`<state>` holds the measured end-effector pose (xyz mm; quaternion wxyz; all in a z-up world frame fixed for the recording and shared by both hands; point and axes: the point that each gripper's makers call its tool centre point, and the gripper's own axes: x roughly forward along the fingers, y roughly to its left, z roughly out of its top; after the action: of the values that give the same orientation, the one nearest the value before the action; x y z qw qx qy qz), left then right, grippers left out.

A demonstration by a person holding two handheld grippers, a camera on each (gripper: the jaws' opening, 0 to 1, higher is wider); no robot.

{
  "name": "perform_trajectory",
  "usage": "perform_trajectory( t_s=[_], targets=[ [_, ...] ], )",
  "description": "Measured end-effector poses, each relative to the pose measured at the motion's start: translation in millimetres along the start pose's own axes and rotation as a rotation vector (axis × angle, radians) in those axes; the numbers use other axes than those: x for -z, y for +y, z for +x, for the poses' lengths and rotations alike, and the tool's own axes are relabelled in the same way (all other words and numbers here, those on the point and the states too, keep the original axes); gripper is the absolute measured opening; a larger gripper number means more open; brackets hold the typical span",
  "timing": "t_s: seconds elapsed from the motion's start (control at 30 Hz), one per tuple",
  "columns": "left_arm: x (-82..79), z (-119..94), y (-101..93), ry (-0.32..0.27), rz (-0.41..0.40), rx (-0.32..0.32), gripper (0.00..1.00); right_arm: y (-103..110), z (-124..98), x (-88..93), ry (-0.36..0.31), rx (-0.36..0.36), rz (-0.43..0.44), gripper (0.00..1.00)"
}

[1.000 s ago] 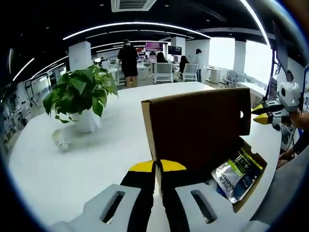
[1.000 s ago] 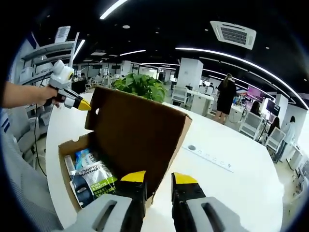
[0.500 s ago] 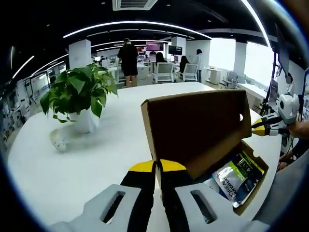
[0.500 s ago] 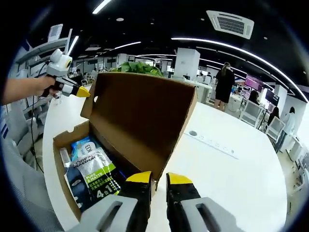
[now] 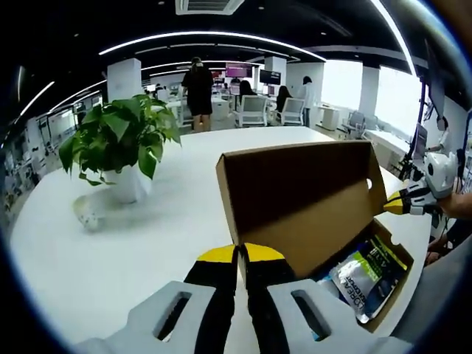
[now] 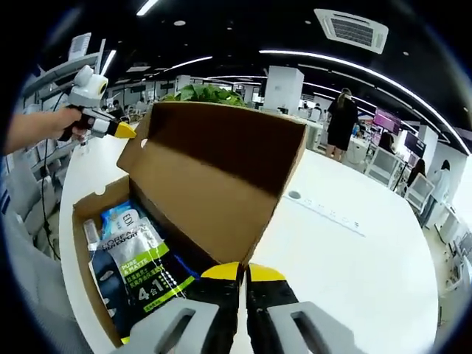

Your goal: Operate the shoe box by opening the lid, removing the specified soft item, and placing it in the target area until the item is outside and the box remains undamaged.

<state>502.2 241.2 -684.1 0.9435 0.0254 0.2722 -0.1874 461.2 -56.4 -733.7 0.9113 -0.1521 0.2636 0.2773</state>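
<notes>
Since a second ago the lid [image 5: 299, 203] has swung lower: in the left gripper view its free edge, once near upright, now leans toward 4 o'clock over the box [image 5: 391, 284], and more of the pouch is covered. In the right gripper view the lid [image 6: 214, 173] has tipped further out over the box [image 6: 92, 254], and the camera has come closer, so the pouch looks bigger and lower.

Left gripper view, from 9 o'clock round: a potted plant [image 5: 118, 151] stands on the white table [image 5: 110, 251], well apart from the box. At 6 o'clock the left gripper [image 5: 241, 254] has its yellow-tipped jaws pressed together on the near corner of the lid. At 4 o'clock the pouch [image 5: 365, 276] lies inside the open box, partly under the lid. At 3 o'clock the right gripper [image 5: 389, 209] sits with its yellow tip against the lid's far corner; it was higher and clear of the cardboard a second ago. Whether its jaws pinch the lid cannot be told here.

Right gripper view: at 10 o'clock the left gripper [image 6: 124, 132] touches the lid's far corner, a hand [image 6: 37, 129] behind it. At 8 o'clock the pouch [image 6: 140, 269], printed "4 in 1", lies in the box. At 6 o'clock the right gripper [image 6: 243, 274] has its jaws drawn nearly together at the lid's near edge, narrower than before; the cardboard edge meets the slit between them.
</notes>
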Motion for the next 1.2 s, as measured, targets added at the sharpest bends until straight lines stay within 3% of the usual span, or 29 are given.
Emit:
perform_trajectory(
  t_s=[0.3,0.8,1.2],
  targets=[
    [1.7,4.6,1.6,-0.006,0.003,-0.015,0.01,-1.0,2.0,-1.7,-0.003,0.002,-0.048,0.00],
    [43.0,7.1,0.1,0.090,-0.023,-0.010,0.03,-4.7,7.9,-5.3,-0.005,0.004,-0.065,0.00],
    [47.1,8.8,-3.4,0.112,-0.025,-0.008,0.01,-9.0,13.7,-5.8,0.001,0.001,-0.069,0.00]
  ],
)
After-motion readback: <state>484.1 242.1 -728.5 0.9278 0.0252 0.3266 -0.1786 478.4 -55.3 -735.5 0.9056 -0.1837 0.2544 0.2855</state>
